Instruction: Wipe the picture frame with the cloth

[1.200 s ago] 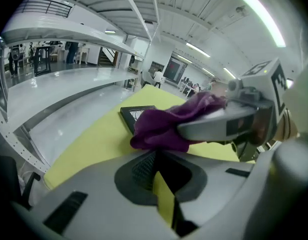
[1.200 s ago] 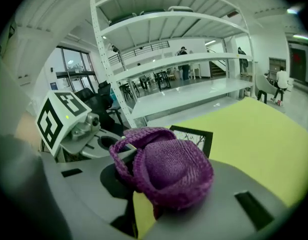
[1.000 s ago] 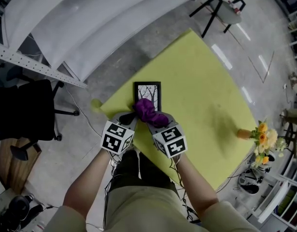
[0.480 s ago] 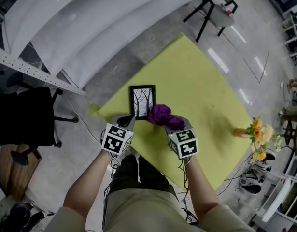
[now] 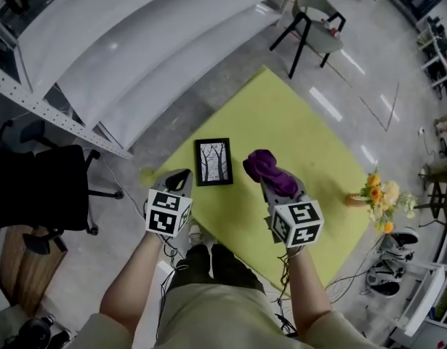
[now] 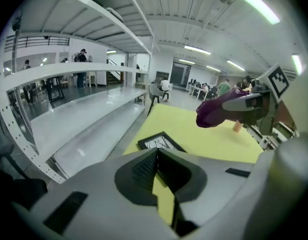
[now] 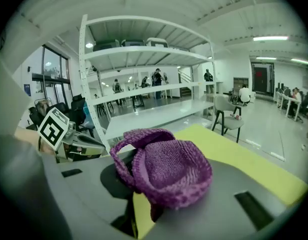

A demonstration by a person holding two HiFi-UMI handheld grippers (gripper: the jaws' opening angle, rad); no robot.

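A small black picture frame with a tree print lies flat near the left corner of the yellow-green table. My right gripper is shut on a bunched purple knitted cloth, held to the right of the frame and apart from it. The cloth hides the right fingertips in the right gripper view. My left gripper sits left of the frame near the table edge, jaws together with nothing between them. In the left gripper view the frame lies just beyond the jaw tips, and the cloth hangs at the upper right.
A vase of orange and yellow flowers stands at the table's right corner. A chair stands on the floor beyond the table. White shelving runs along the left, with a black office chair below it.
My right gripper has carried the cloth off the frame and to the right. The left gripper has drawn back to the left, away from the frame. The frame now lies uncovered.
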